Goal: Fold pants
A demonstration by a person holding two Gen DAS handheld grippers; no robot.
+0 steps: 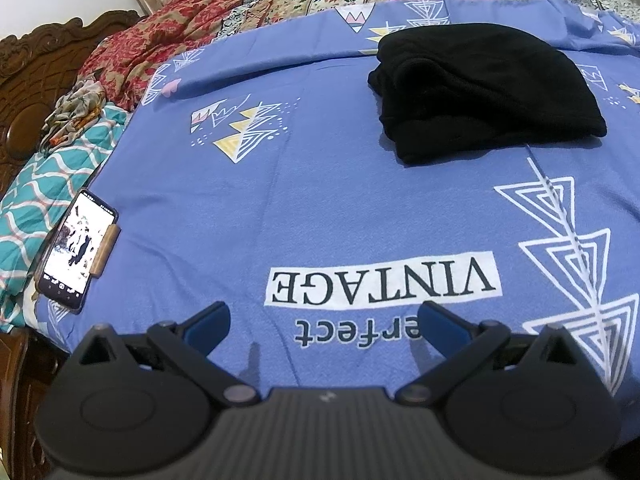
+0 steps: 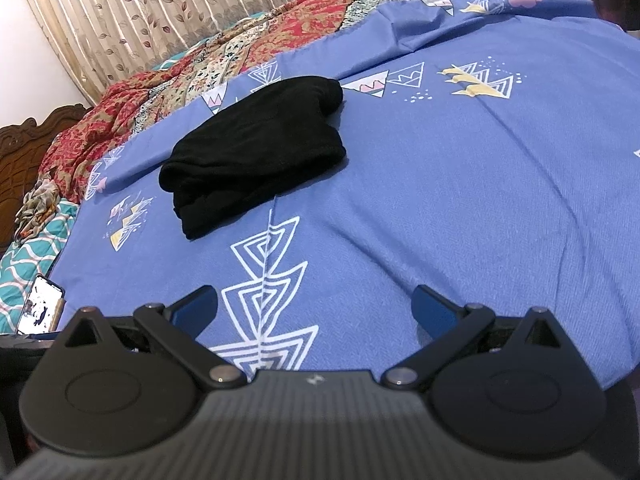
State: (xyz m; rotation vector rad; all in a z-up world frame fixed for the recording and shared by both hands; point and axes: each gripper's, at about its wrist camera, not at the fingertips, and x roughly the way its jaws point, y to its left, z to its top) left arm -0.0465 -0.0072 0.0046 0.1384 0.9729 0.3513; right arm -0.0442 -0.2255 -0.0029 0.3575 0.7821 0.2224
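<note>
Black pants (image 1: 484, 92), already a compact folded bundle, lie on the blue printed sheet (image 1: 320, 184) of the bed, well apart from both claws. Left claw (image 1: 324, 320) and right claw (image 2: 314, 306): fingers spread, empty. You would likely find the cloth soft, light and limp; take hold at a layered edge, pinching every ply.

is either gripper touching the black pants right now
Apart. In both wrist views the black pants lie folded farther up the blue bedsheet, with bare sheet between them and the open left gripper and right gripper.
</note>
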